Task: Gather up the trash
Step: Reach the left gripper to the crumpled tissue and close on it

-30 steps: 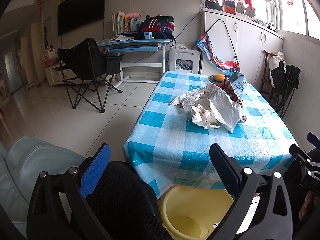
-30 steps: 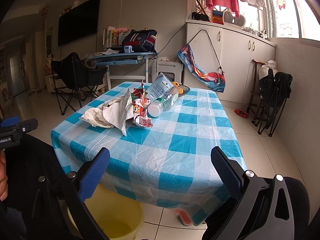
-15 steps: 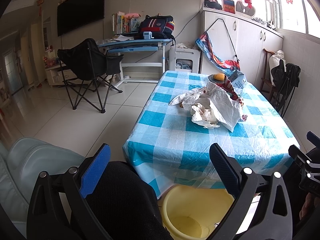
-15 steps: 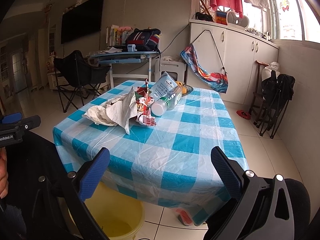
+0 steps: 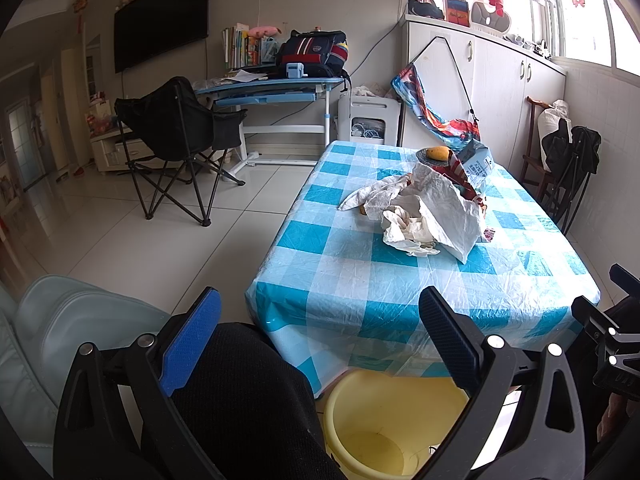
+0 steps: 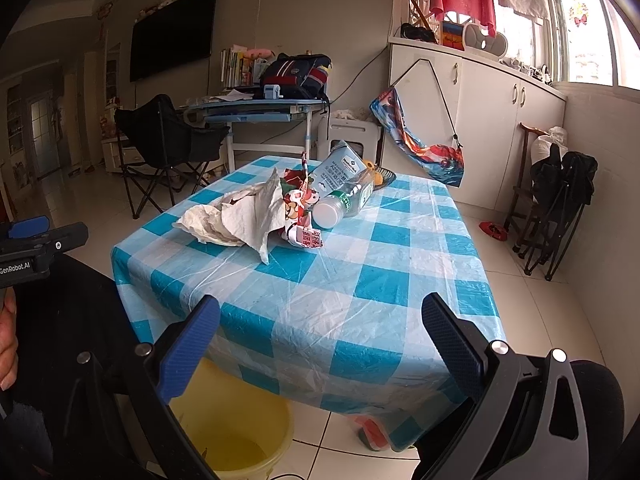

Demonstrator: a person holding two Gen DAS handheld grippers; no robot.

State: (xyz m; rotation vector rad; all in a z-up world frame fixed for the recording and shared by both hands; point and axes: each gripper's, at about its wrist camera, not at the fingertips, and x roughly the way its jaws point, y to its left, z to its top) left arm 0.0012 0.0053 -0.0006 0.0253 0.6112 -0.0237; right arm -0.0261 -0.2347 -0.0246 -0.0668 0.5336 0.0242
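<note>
A heap of trash lies mid-table on the blue-and-white checked tablecloth (image 5: 360,280): crumpled white paper (image 5: 424,216) (image 6: 244,216), a red printed wrapper (image 6: 300,208), a clear plastic bottle (image 6: 344,204) on its side and a blue-grey carton (image 6: 340,168) (image 5: 476,164). A yellow bucket (image 5: 384,428) (image 6: 240,436) stands on the floor under the table's near edge. My left gripper (image 5: 320,340) is open and empty, short of the table, above the bucket. My right gripper (image 6: 320,344) is open and empty over the table's near edge.
A dish with yellow fruit (image 5: 436,154) sits behind the trash. A black folding chair (image 5: 176,128) and a blue desk (image 5: 272,88) stand at far left, white cabinets (image 6: 500,128) at right. Dark clothed legs (image 5: 240,400) fill the low foreground beside a pale cushion (image 5: 60,320).
The right wrist view has drifted slightly forward and up, so the trash looks a little nearer. The left view is almost unchanged. Both grippers stay open.
</note>
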